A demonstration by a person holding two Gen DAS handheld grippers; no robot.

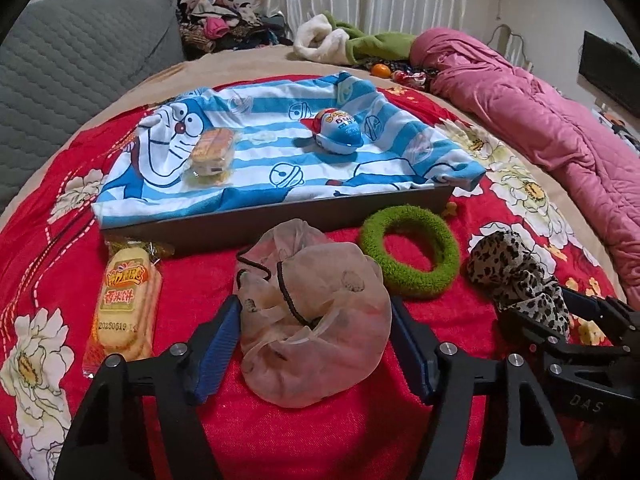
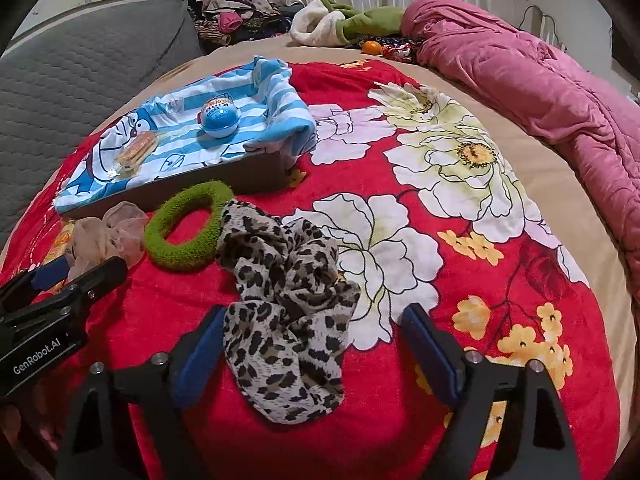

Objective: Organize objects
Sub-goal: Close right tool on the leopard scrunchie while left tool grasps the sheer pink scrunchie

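Left claw [image 1: 316,344] spread wide around sheer pink scrunchie [image 1: 316,320]; right claw [image 2: 316,348] wide astride leopard-print fabric scrunchie [image 2: 288,312].

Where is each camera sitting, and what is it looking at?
Left wrist: sits on the left tool, looking forward over the bed at the pale scrunchie between its open fingers; the other tool shows at right.
Right wrist: sits on the right tool, looking at the leopard scrunchie; the left tool shows at left.
Both share: the green scrunchie, the striped towel on the box, and the pink quilt.
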